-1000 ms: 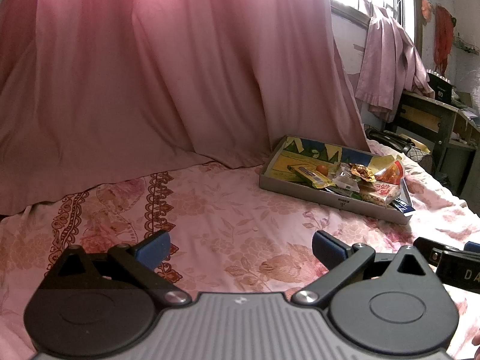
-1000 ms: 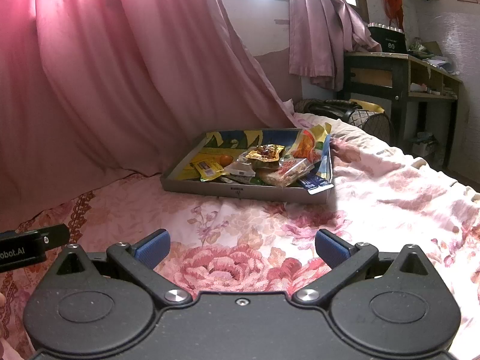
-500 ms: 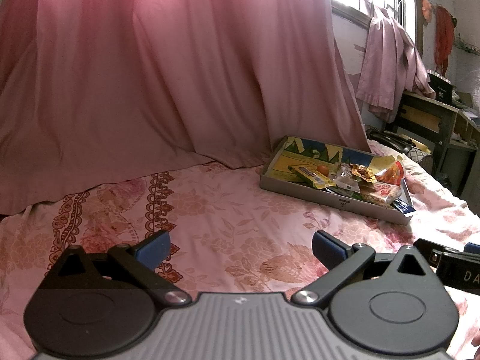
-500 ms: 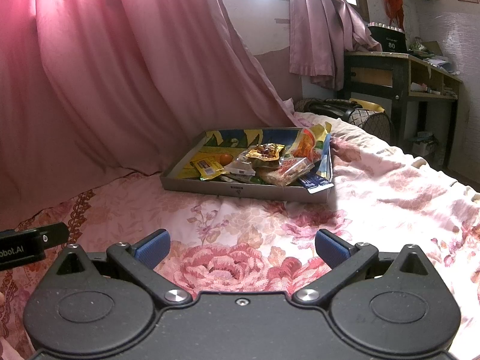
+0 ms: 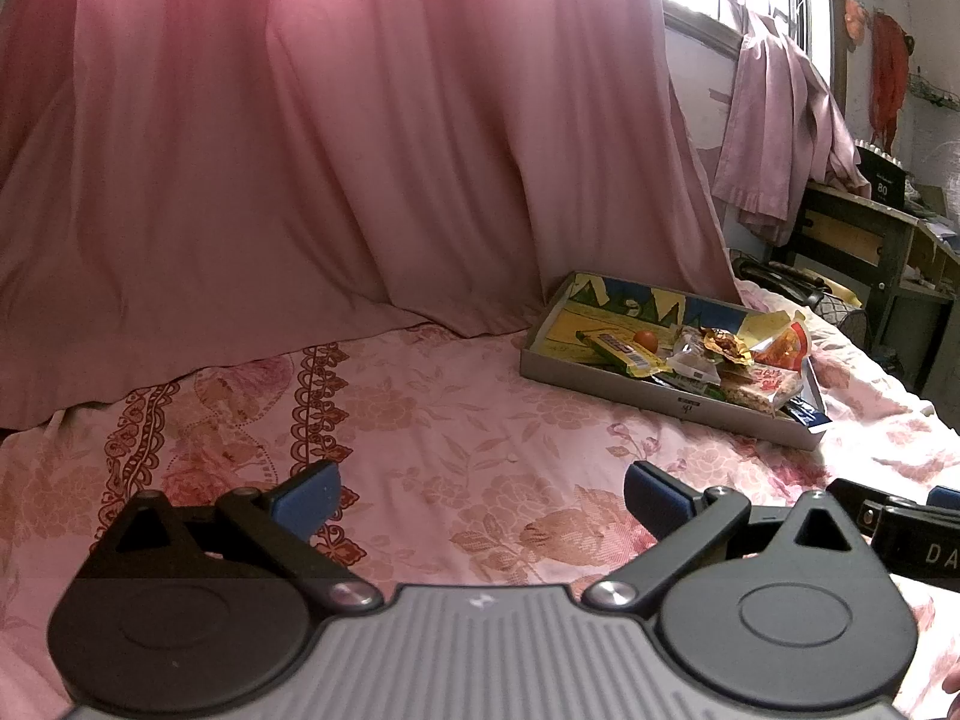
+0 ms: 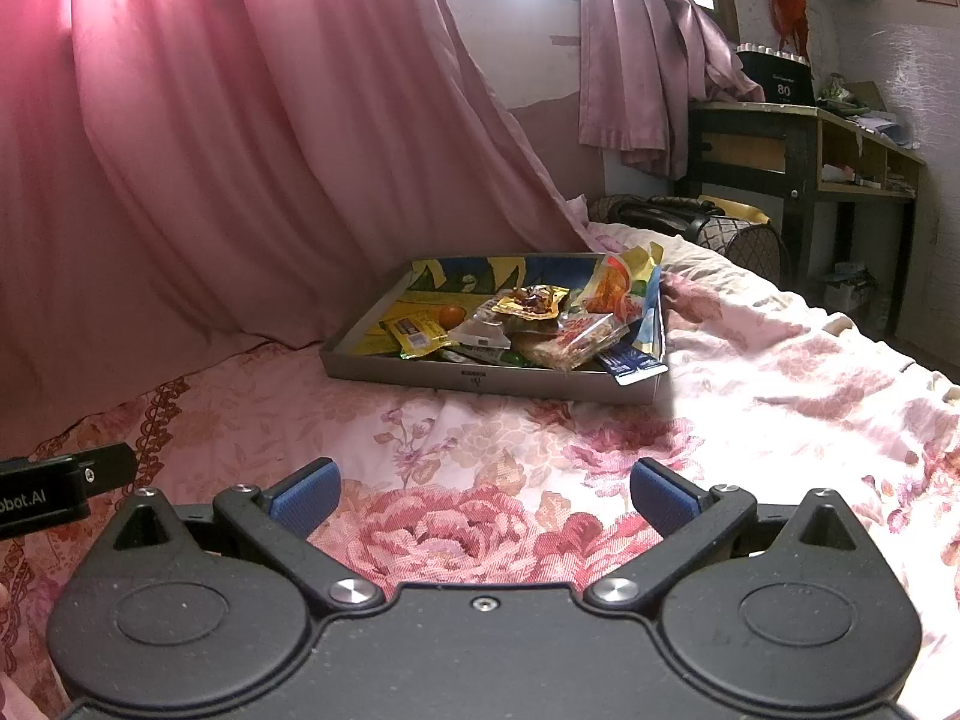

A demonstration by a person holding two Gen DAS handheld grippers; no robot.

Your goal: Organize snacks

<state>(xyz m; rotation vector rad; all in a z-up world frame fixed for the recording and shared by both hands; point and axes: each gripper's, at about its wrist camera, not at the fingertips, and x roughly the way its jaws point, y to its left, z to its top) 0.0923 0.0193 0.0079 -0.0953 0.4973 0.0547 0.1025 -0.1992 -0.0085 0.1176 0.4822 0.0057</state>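
Left gripper: the left gripper (image 5: 480,495) hangs low over the floral bedspread (image 5: 456,420) with its blue pads spread wide and nothing between them; it sits well short of the tray, likely a waiting pose with no grasp begun.
Right gripper: the right gripper (image 6: 483,495) is likewise spread wide and empty, aimed almost straight at the tray, which suggests it is the one lined up to reach in.
Tray: the shallow cardboard tray (image 6: 480,381) lies flat on the bedspread near the pink curtain (image 6: 210,180), its low walls keeping the loose packets together.
Snacks: the snack pile (image 6: 540,324) is heaped toward the tray's right end, packets overlapping; a yellow bar wrapper (image 5: 621,351) and a small orange round item (image 5: 646,338) lie apart on the barer left side, so sorting looks barely started.
Overhang: a blue packet (image 6: 636,366) sticks out over the tray's front corner and may slip off if bumped.
Readable writing: "obot.AI" on the other tool's body at the left edge of the right wrist view; "DA" at the right edge of the left wrist view; "80" on a black box (image 6: 780,81) on the desk.
Snack labels: too small to read.
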